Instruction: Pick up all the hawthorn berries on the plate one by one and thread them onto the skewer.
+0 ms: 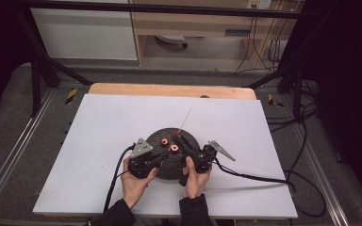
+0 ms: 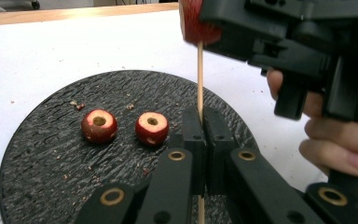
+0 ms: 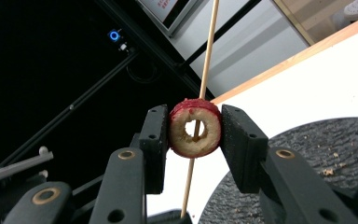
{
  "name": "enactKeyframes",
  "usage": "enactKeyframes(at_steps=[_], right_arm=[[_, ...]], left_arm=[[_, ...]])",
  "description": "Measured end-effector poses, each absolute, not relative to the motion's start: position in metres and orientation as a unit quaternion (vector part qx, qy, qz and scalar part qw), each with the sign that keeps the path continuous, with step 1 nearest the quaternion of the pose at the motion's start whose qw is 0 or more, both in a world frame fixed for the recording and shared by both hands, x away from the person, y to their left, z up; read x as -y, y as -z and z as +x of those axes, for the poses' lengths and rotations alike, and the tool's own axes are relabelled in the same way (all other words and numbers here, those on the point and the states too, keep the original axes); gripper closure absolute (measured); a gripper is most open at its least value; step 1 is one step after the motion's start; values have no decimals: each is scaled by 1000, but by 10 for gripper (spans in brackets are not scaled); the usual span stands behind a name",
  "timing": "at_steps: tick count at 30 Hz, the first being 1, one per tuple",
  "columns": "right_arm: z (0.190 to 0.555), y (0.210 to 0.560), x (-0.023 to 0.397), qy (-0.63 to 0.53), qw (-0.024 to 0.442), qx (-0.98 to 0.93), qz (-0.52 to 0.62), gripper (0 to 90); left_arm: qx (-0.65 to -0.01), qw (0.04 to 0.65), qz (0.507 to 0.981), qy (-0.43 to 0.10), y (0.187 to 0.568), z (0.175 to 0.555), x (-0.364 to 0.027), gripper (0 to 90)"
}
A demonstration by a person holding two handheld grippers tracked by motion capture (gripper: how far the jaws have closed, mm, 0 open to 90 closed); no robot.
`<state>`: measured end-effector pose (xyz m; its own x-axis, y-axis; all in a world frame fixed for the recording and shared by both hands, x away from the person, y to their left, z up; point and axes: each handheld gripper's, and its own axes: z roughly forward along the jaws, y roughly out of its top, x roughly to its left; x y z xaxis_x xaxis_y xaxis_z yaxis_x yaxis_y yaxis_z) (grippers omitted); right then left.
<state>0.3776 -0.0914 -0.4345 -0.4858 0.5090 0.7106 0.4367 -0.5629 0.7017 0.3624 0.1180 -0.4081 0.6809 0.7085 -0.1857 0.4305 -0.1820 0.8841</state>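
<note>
Two hand-held grippers shared the work: the left hand-held gripper (image 2: 199, 126) was clenched on the skewer (image 2: 199, 74) above the slate plate (image 2: 37, 154), the right hand-held gripper (image 3: 195, 128) grasped the cored fruit ring (image 3: 195, 127). Sliding it down called for a skewer kept centred in the bore.

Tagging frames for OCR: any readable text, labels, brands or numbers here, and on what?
None can be read.
Panel at the top of the right gripper view: small red marks, too blurred to read.
Yellow-and-black hazard stripes on the frame beside the table: a pattern, not text.
Slate plate, fruit rings, skewer and both hand-held grippers: no markings seen.
</note>
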Motion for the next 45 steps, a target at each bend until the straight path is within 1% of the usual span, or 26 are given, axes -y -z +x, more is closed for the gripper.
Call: enactKeyframes(at_steps=[14, 15, 17, 20, 22, 25, 31, 34, 38, 41, 45], right_arm=[[371, 439, 89, -714, 22, -483, 506, 626], [371, 439, 90, -713, 25, -487, 504, 605], [371, 438, 90, -710, 32, -487, 508, 510], [371, 436, 92, -706, 41, -495, 505, 408], [372, 434, 93, -702, 47, -500, 504, 359], [373, 431, 95, -693, 55, -517, 500, 252], [377, 428, 99, -665, 72, -563, 485, 126], [380, 427, 102, -646, 75, -589, 479, 89], [384, 425, 105, -613, 83, -627, 473, 75], [389, 425, 108, -587, 89, -655, 468, 79], [399, 421, 105, -539, 102, -705, 450, 110]], left_arm=[[-369, 516, 762, -133, 410, 361, -119, 886], [-370, 515, 762, -131, 410, 361, -120, 886], [-369, 514, 764, -129, 412, 360, -122, 885], [-369, 513, 764, -130, 414, 357, -128, 885], [-370, 509, 766, -132, 414, 356, -134, 885], [-370, 502, 770, -137, 414, 353, -145, 885], [-371, 489, 776, -144, 416, 347, -170, 884], [-371, 482, 779, -150, 416, 343, -183, 884], [-373, 470, 785, -157, 420, 337, -199, 883], [-377, 465, 786, -157, 423, 334, -211, 883], [-377, 452, 793, -158, 425, 330, -220, 883]])
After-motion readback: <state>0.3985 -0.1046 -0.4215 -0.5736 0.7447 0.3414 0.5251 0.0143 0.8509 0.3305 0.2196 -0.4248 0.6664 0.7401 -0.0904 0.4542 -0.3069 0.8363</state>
